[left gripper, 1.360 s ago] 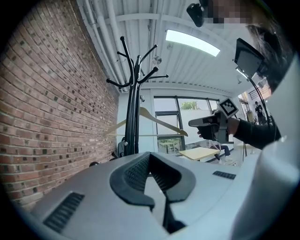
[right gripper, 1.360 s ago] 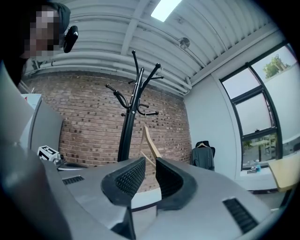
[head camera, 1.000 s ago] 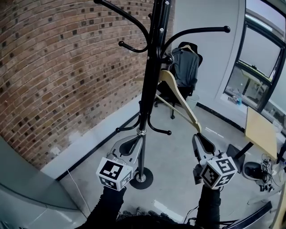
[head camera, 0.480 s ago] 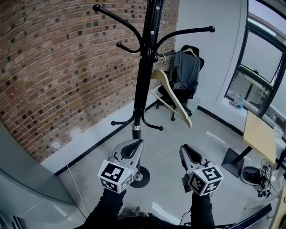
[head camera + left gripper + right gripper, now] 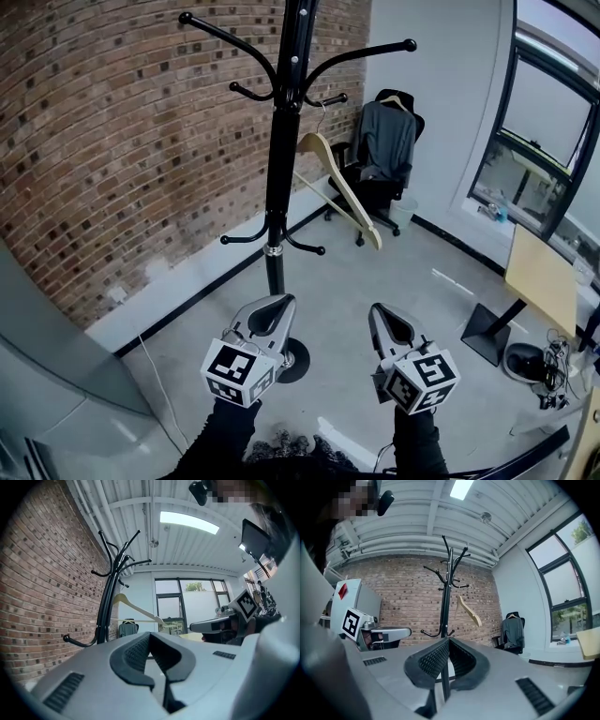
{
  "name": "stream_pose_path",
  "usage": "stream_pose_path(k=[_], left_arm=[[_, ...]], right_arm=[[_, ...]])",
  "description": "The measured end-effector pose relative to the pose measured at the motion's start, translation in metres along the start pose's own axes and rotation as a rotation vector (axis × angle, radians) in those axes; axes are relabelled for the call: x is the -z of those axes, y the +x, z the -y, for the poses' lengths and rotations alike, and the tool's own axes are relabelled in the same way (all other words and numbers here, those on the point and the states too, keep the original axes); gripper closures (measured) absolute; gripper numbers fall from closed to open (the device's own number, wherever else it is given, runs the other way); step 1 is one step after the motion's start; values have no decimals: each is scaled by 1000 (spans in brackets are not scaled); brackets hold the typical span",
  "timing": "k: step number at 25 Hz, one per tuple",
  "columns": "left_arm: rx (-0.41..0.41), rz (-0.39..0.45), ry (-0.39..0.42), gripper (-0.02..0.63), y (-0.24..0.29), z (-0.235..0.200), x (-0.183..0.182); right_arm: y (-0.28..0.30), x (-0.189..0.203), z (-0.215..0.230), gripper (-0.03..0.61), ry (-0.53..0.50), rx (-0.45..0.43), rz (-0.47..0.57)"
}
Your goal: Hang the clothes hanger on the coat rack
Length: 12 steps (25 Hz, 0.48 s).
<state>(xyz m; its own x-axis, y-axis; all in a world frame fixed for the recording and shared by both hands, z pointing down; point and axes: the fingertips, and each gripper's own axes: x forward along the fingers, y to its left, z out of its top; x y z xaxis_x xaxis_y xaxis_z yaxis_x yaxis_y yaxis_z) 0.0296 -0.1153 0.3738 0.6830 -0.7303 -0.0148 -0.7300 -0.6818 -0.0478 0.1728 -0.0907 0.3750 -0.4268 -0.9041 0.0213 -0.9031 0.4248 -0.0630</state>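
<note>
The black coat rack (image 5: 279, 141) stands in front of me by the brick wall. A pale wooden hanger (image 5: 341, 187) hangs by its hook from one upper arm, tilted down to the right. Both grippers are low and well short of the rack, side by side. My left gripper (image 5: 279, 303) is shut with nothing in it, and my right gripper (image 5: 378, 310) is the same. The left gripper view shows its jaws (image 5: 150, 637) closed, with the rack (image 5: 108, 602) and hanger (image 5: 137, 609) beyond. In the right gripper view the rack (image 5: 447, 592) and hanger (image 5: 469, 611) stand past its closed tips (image 5: 449, 641).
The rack's round base (image 5: 294, 360) rests on the grey floor close to my left gripper. An office chair with a grey jacket (image 5: 388, 142) stands behind the hanger. A light desk (image 5: 540, 283) and cables are at the right, under the window.
Both grippers have drawn back and down from the rack; the right one has left the hanger's lower end. The hanger stays on the rack arm.
</note>
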Motion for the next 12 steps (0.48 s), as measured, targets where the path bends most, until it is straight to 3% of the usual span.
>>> stream_pose_path(k=[6,12], left_arm=[[-13,-1,-6,606,-8,27,6],[-61,3,-1,606,-21,31,-3]], right_arm=[[-24,0,2,569,-4,12,28],[-31,-9,-12,569,-51,-36,30]])
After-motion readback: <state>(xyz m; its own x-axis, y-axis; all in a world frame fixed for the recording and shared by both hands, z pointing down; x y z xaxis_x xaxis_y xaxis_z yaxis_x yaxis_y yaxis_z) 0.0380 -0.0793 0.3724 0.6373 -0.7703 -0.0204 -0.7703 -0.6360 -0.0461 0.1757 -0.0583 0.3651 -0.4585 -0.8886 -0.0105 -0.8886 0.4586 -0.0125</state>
